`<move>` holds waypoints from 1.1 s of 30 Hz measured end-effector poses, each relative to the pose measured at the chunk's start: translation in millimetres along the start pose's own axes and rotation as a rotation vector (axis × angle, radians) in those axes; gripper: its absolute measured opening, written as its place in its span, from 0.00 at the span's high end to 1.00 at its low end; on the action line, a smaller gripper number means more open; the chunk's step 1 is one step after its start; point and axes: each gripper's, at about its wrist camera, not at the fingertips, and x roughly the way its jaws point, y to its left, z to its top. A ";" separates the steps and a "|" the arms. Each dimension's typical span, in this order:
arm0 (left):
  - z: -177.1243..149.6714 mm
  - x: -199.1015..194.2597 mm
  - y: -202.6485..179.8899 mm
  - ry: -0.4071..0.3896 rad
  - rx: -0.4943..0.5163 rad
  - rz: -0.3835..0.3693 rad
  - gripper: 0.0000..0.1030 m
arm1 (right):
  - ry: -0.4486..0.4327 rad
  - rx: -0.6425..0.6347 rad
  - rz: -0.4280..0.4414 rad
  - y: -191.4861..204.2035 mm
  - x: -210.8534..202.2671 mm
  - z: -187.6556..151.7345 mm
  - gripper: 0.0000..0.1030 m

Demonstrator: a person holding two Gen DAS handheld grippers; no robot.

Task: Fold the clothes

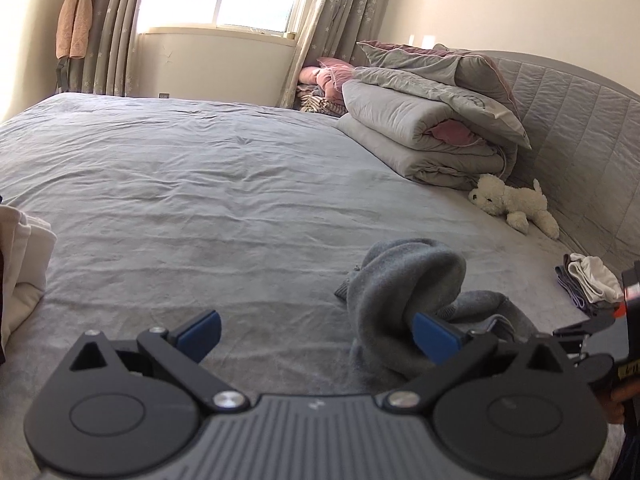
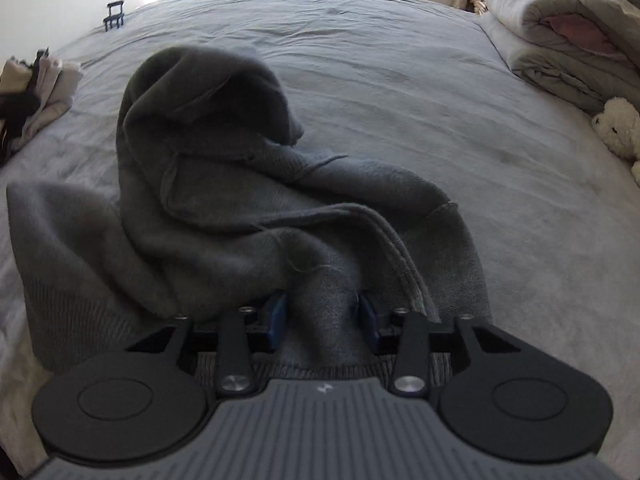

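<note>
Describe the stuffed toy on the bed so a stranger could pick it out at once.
Start at the grey quilted headboard and drop to the stack of folded grey duvets against it. At the foot of that stack, on the grey sheet, lies the white plush dog. It is the only fluffy, cream-white thing there; the white item nearer the bed's edge is flat folded cloth.

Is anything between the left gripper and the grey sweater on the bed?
Nothing visible. The left gripper stands open over bare bed sheet, and the grey sweater already reaches its right-hand finger. The white plush dog and folded duvet lie well beyond.
</note>
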 end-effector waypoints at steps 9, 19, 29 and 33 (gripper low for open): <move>4.6 0.0 16.5 -0.027 -0.072 0.019 0.01 | -0.284 -0.066 0.098 84.5 -108.8 13.5 0.89; 5.5 3.8 19.4 -0.013 -0.082 0.003 0.01 | -0.248 -0.325 0.273 168.1 -99.0 -33.9 0.31; 4.1 31.3 -30.2 0.000 0.116 -0.077 0.01 | -0.158 0.560 0.333 4.7 -48.5 -48.4 0.34; -2.2 58.3 -73.5 0.036 0.338 -0.057 0.01 | -0.138 0.649 0.450 -7.4 -24.4 -53.3 0.52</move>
